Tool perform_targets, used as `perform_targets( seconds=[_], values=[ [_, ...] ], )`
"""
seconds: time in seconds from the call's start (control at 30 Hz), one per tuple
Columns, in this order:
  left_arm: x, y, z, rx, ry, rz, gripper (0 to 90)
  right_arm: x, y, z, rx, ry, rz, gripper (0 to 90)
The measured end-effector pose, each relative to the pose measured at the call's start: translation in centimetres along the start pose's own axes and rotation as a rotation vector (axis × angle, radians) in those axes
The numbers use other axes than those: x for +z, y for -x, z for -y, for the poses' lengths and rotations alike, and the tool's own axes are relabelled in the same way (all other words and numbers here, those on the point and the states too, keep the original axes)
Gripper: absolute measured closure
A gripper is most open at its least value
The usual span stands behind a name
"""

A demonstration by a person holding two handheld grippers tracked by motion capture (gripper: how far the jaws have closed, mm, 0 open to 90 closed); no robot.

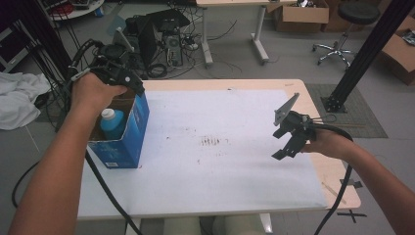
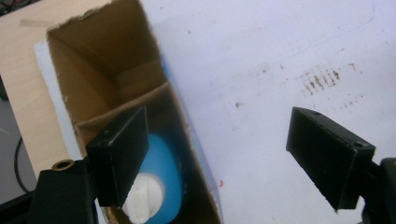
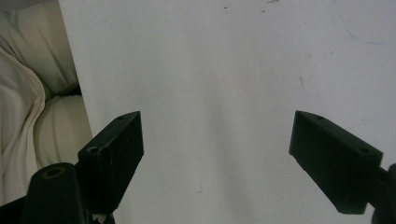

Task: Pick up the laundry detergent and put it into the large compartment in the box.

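A blue cardboard box [image 1: 122,132] stands open-topped at the table's left edge, and a blue bottle with a white cap [image 1: 112,121] sits upright inside it. In the left gripper view the brown inside of the box [image 2: 102,70] and the bottle [image 2: 161,177] lie below the jaws. My left gripper [image 1: 128,83] hovers over the box's far end, open [image 2: 229,154], one jaw above the box and the other above the sheet. My right gripper [image 1: 286,144] hangs open above the right part of the white sheet, with nothing between its jaws [image 3: 219,158].
A white sheet [image 1: 210,147] covers most of the wooden table [image 1: 313,98] and carries brown smudges [image 1: 213,142] near its middle. Beyond the table are a computer with cables [image 1: 161,39], a stool [image 1: 352,19] and cardboard boxes [image 1: 301,17]. Pale trousers [image 3: 28,116] show past the near edge.
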State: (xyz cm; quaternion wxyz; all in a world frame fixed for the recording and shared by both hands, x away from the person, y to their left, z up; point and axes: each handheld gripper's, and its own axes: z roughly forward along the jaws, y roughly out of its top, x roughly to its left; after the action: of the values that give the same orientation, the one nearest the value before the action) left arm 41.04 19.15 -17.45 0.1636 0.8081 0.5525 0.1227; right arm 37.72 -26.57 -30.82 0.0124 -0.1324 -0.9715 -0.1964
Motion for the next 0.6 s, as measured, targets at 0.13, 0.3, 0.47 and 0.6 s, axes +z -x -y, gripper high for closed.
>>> perform_targets(
  seconds=[0.13,0.3,0.47,0.6],
  values=[
    [0.1,1.0,-0.5,0.062,0.018,0.010,20.0,0.0,0.0,0.0,0.000,-0.002,0.001,17.5],
    [0.3,2.2,-1.2,0.122,0.024,0.031,19.3,0.1,0.0,-0.1,-0.001,-0.002,-0.001,17.5],
    [0.6,3.3,-1.7,0.159,0.025,0.044,19.2,0.1,0.0,-0.1,0.001,-0.003,-0.002,17.4],
    [0.9,4.0,-2.2,0.192,0.022,0.053,19.1,0.1,0.0,0.0,0.003,-0.003,-0.001,17.5]
  ],
)
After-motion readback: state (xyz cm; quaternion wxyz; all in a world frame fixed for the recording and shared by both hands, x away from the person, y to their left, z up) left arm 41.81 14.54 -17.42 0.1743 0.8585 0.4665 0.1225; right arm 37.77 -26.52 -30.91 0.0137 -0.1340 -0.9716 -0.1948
